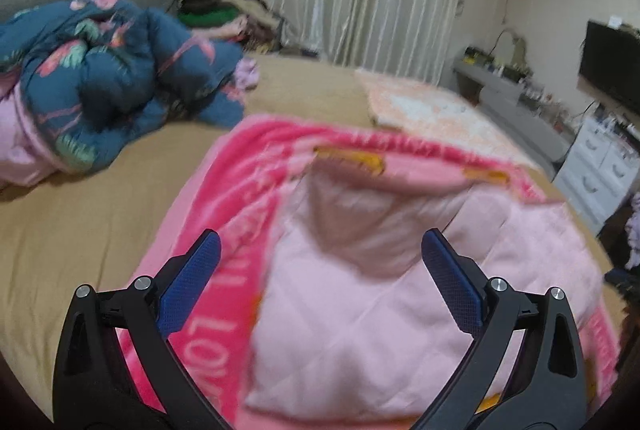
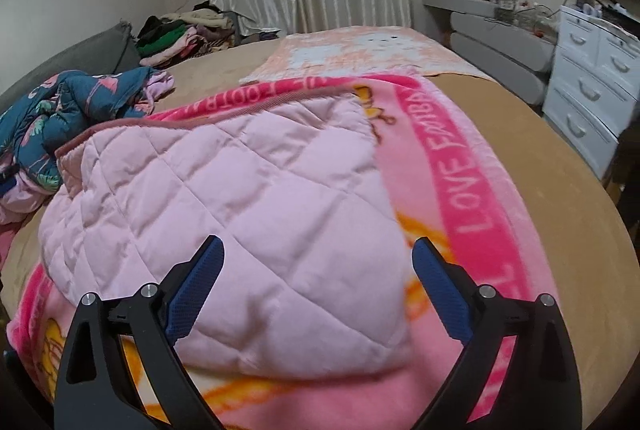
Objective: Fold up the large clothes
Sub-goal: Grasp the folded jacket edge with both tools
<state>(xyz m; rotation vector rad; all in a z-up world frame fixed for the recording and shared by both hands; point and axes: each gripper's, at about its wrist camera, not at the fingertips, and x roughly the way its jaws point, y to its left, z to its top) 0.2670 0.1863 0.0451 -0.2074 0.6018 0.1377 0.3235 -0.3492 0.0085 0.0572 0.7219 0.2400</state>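
A pale pink quilted garment (image 2: 224,198) lies in a folded heap on a bright pink printed blanket (image 2: 472,166) spread over the tan bed (image 2: 540,158). It also shows in the left wrist view (image 1: 360,294), on the same blanket (image 1: 240,198). My left gripper (image 1: 320,244) is open and empty, hovering just above the garment. My right gripper (image 2: 318,250) is open and empty, hovering over the garment's near end. Both views are close and the left one is blurred.
A dark blue floral quilt (image 1: 112,78) is bunched at the left of the bed (image 1: 80,222). A peach blanket (image 2: 360,50) lies at the far end. A clothes pile (image 2: 180,34) sits by the curtain. White drawers (image 2: 592,82) and a grey shelf (image 2: 496,38) stand right.
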